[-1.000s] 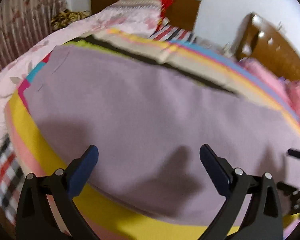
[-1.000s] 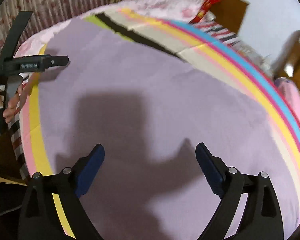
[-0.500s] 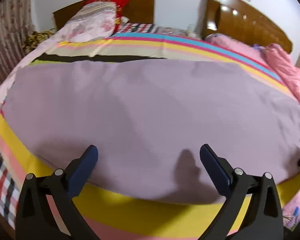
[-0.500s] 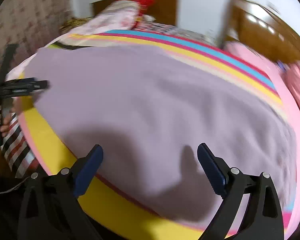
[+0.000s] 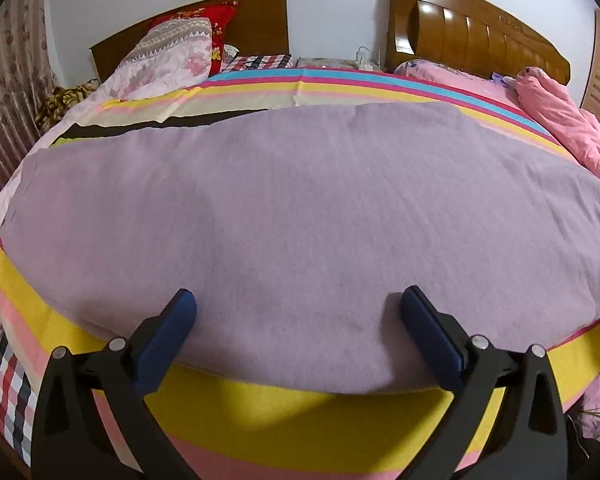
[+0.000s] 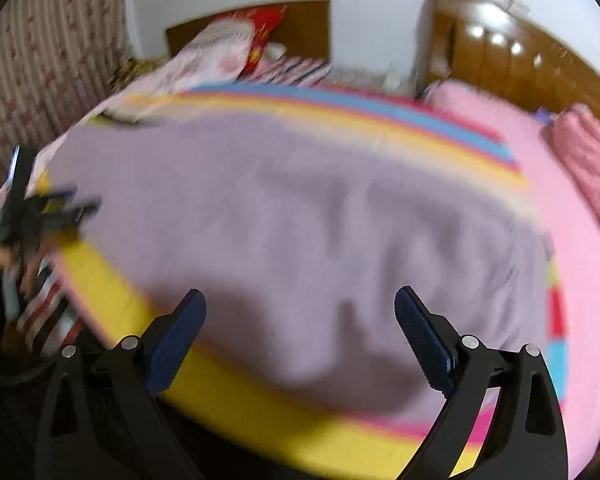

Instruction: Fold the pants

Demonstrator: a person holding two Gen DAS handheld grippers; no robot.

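I'm looking across a bed (image 5: 260,412) dressed in a striped sheet (image 5: 324,88) of yellow, pink, blue and cream bands. A large lilac cloth (image 5: 300,208) lies flat on it and covers most of the top, its near edge just short of the yellow band at the foot. At the far end a patterned pillow (image 5: 168,56) rests by the wooden headboard (image 5: 260,20), and a pink quilt (image 5: 568,124) is bunched along the right side.

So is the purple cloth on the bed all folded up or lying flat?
Lying flat: the purple cloth spreads smoothly over the striped sheet, no bundle. Whether it is doubled over, I cannot tell. Neither open gripper holds it.
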